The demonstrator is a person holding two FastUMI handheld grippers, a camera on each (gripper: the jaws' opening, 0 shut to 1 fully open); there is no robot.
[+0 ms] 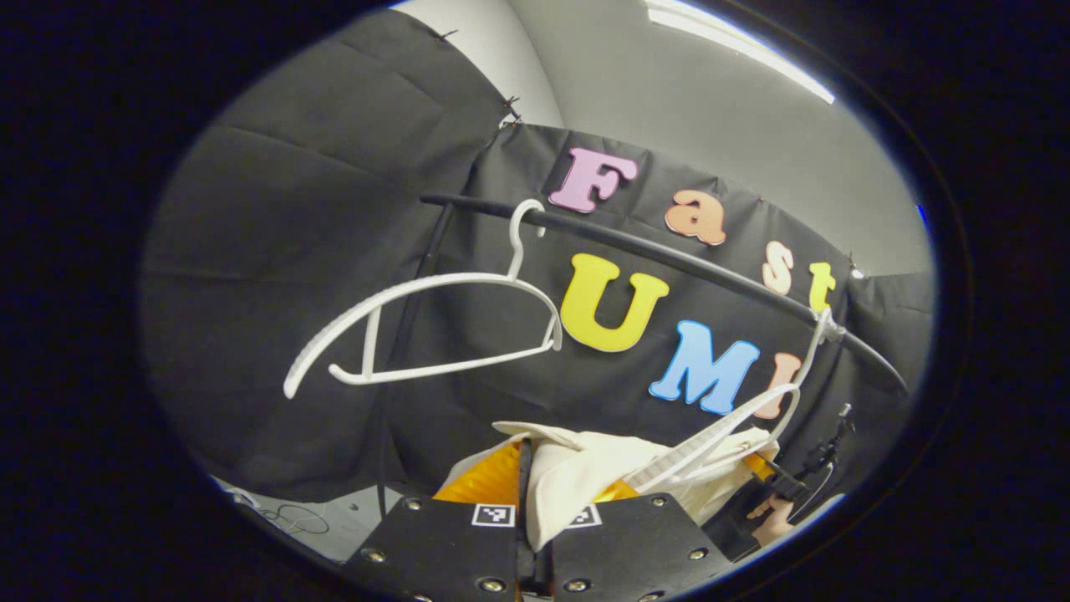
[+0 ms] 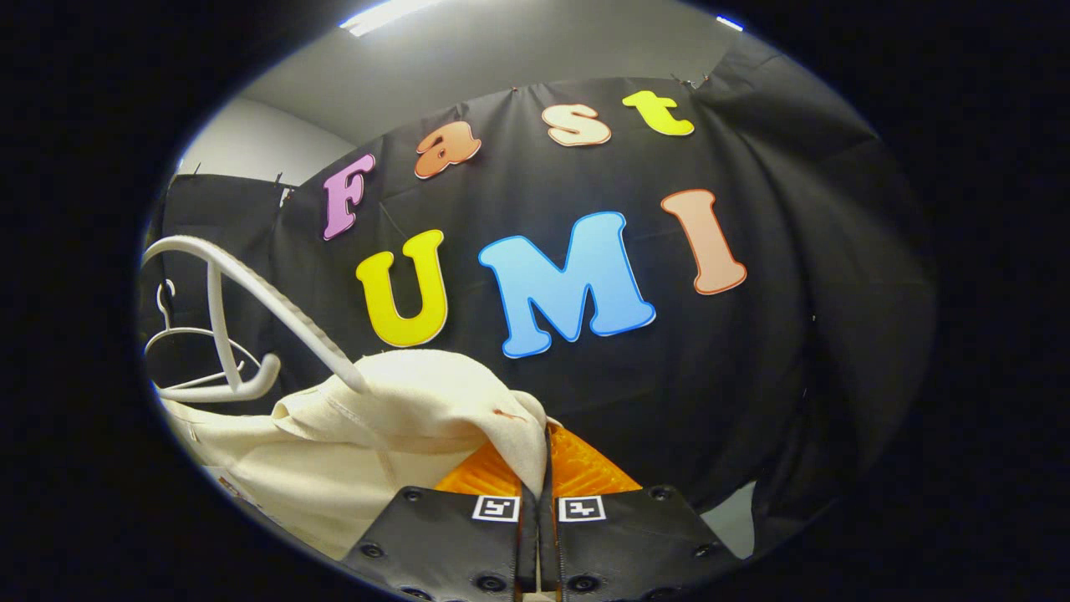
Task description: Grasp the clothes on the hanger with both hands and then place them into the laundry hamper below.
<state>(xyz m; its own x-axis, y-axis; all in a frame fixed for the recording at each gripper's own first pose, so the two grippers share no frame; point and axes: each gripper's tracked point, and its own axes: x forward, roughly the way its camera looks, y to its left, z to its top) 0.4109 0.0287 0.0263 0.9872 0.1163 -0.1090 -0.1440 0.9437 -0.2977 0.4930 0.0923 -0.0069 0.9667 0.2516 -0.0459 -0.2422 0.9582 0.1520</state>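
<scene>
A cream garment [image 1: 585, 472] hangs from a tilted white hanger [image 1: 736, 426] on the black rail [image 1: 669, 251]. In the left gripper view my left gripper [image 1: 528, 493] is shut on a fold of this cloth, which bulges out between its fingers. Farther right, the other gripper [image 1: 752, 502] and the hand holding it sit at the garment's far end. In the right gripper view the cream garment [image 2: 393, 418] drapes over the end of the hanger [image 2: 276, 309]. My right gripper [image 2: 542, 468] is shut on the garment's edge, which runs down between its fingers.
An empty white hanger [image 1: 435, 326] hangs on the rail to the left; it also appears small and far off as a second hanger [image 2: 180, 334]. A black upright post [image 1: 410, 334] supports the rail. Pale floor with a cable [image 1: 297, 518] lies low at the left.
</scene>
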